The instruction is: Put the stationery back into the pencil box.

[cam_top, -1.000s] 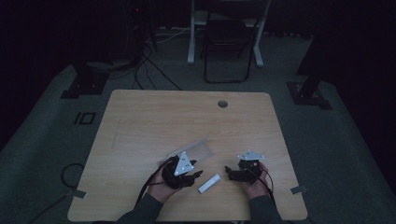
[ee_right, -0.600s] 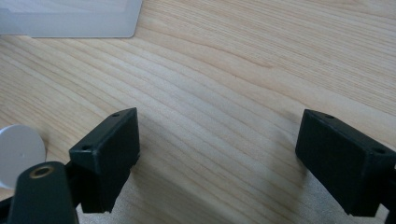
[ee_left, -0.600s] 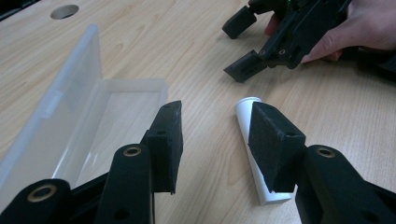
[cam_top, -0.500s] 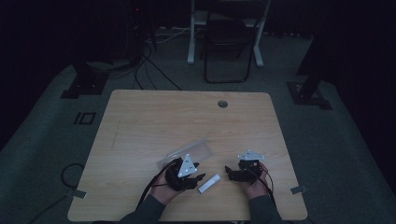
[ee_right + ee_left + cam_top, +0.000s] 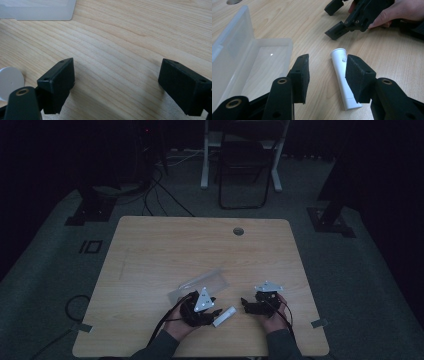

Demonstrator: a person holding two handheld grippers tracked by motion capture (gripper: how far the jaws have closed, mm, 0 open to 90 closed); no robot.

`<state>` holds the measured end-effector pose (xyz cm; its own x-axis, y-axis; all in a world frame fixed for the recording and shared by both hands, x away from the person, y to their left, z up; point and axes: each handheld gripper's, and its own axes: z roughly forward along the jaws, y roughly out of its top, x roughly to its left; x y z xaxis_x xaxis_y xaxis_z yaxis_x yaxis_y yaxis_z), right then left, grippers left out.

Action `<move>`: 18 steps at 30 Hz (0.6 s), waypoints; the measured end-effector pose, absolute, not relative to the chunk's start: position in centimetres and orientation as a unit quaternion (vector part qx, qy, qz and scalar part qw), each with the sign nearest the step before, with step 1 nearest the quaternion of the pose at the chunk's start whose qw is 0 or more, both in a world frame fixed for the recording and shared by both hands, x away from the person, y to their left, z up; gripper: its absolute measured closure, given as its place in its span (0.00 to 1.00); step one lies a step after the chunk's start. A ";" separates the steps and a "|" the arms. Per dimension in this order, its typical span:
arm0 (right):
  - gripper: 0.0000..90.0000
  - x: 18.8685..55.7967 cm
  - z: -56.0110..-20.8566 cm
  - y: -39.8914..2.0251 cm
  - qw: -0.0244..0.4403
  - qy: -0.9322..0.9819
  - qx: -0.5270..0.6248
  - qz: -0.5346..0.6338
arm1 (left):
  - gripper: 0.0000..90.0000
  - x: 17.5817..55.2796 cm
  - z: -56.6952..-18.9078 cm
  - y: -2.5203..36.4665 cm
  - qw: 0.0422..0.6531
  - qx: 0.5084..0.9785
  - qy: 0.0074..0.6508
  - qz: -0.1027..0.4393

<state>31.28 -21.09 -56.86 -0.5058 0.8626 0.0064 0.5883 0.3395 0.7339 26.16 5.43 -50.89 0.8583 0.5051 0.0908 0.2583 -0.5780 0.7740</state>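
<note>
Setting: where we sit at a wooden table (image 5: pixel 165 250) in a dim room, our two hands come in from the near edge, each holding a black gripper.
Left gripper (image 5: pixel 327 72): we hold it low near the table's front edge, tilted toward the right gripper; its jaws stand wide apart and grip nothing.
Left jaws and tube: the white tube (image 5: pixel 342 80) lies on the wood by the right-hand jaw, which hides part of its side; we cannot tell whether that jaw touches it, and the other jaw is well clear of it.
Tube: it lies flat on the table between our two grippers, in the high view (image 5: pixel 224 316) just right of the left gripper, its round cap end pointing toward the right gripper.
Box: a clear plastic box (image 5: pixel 249 62) lies open on the table just beside the left gripper, on the side away from the tube; it looks empty.
Right gripper (image 5: pixel 116 82): we hold it low over bare wood, jaws spread wide with nothing between them.
Right gripper view: the tube's round end (image 5: pixel 10 82) shows at the left edge, outside the jaws; a corner of the box (image 5: pixel 37 10) lies at the top left.
Table hole: a round hole (image 5: pixel 238 231) sits near the far edge.
</note>
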 end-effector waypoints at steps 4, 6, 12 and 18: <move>0.15 31.3 -56.9 -21.1 0.197 0.794 0.457 0.349 | 0.60 26.1 -51.1 5.2 0.402 0.877 0.216 0.149; 0.15 31.3 -56.9 -21.1 0.197 0.794 0.457 0.349 | 0.60 26.0 -51.2 5.0 0.401 0.878 0.216 0.147; 0.15 31.3 -56.9 -21.1 0.197 0.794 0.457 0.349 | 0.60 26.0 -51.6 4.7 0.400 0.880 0.214 0.142; 0.15 31.3 -56.9 -21.1 0.197 0.794 0.457 0.349 | 0.60 26.0 -51.9 4.5 0.396 0.882 0.212 0.139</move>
